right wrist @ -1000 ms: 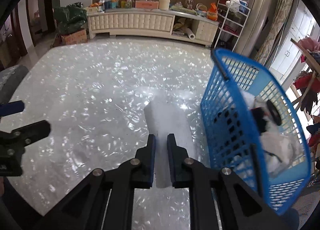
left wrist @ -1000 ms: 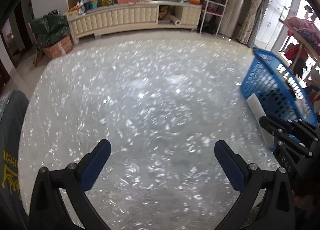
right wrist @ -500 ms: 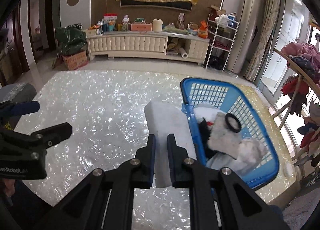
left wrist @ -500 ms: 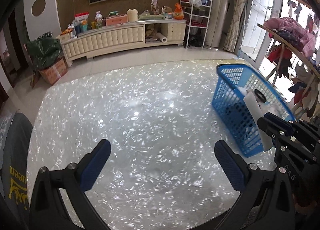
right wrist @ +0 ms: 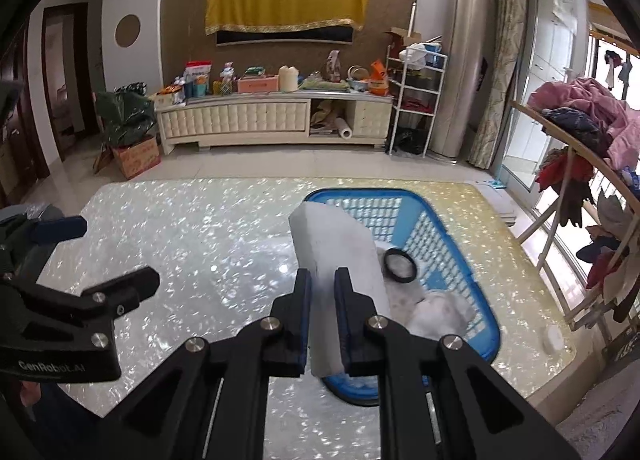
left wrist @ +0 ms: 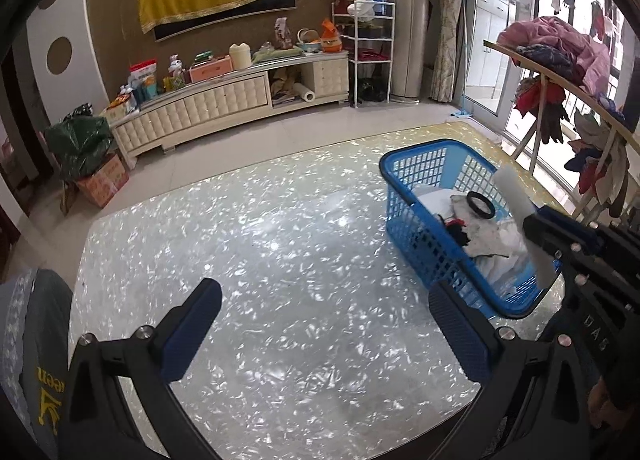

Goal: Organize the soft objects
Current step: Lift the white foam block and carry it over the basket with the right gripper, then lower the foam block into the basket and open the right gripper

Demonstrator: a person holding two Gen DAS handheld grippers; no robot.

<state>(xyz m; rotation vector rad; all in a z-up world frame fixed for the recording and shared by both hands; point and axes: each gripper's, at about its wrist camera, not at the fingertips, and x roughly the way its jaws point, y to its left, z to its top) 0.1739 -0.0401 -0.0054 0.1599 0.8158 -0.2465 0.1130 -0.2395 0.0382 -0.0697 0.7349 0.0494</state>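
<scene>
My right gripper (right wrist: 322, 280) is shut on a white foam slab (right wrist: 334, 244) and holds it in the air above the near left part of the blue basket (right wrist: 452, 244). The slab also shows in the left wrist view (left wrist: 520, 215), over the basket (left wrist: 416, 227). The basket holds white cloths (right wrist: 436, 308) and a black ring (right wrist: 400, 260). My left gripper (left wrist: 326, 324) is open and empty above the shiny table (left wrist: 280, 280), left of the basket. It shows in the right wrist view (right wrist: 96, 256) at the left.
A drying rack (right wrist: 576, 147) hung with clothes stands to the right of the table. A TV cabinet (right wrist: 272, 119) with clutter lines the far wall. A small white round object (right wrist: 555, 338) lies near the table's right edge.
Both grippers have risen well above the table. My right gripper has carried the foam slab up from beside the basket to over it.
</scene>
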